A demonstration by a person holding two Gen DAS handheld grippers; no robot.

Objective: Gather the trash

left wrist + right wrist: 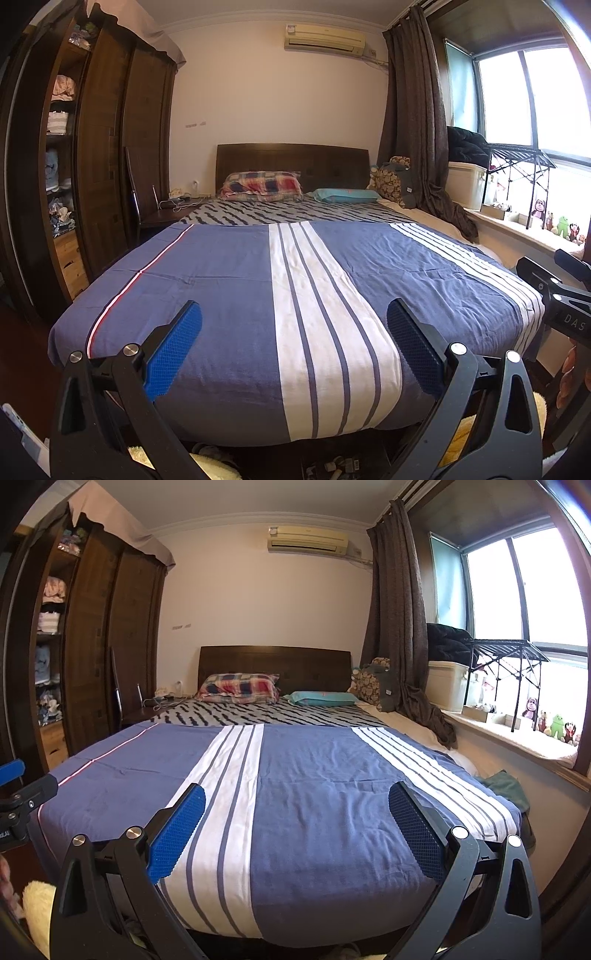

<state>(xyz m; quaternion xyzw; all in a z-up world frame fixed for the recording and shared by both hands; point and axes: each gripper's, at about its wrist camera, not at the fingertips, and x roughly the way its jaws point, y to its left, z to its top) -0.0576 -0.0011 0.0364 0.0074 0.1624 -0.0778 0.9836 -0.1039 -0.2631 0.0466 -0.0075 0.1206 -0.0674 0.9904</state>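
Observation:
No trash shows on the bed in either view. My left gripper (293,314) is open and empty, held above the foot of the bed (229,280), which has a blue cover with white stripes. My right gripper (297,797) is open and empty too, over the same bed (325,768) a little to the right. The right gripper's body shows at the right edge of the left wrist view (561,295). The left gripper's body shows at the left edge of the right wrist view (22,797). Small unclear items lie on the floor under the bed's foot (332,469).
A dark wardrobe (103,155) with open shelves stands left. A nightstand (166,214) holds cables. Pillows (258,184) and a plush toy (391,181) lie at the headboard. A windowsill (517,734) with toys, a rack and a box runs right. A green cloth (506,786) lies beside the bed.

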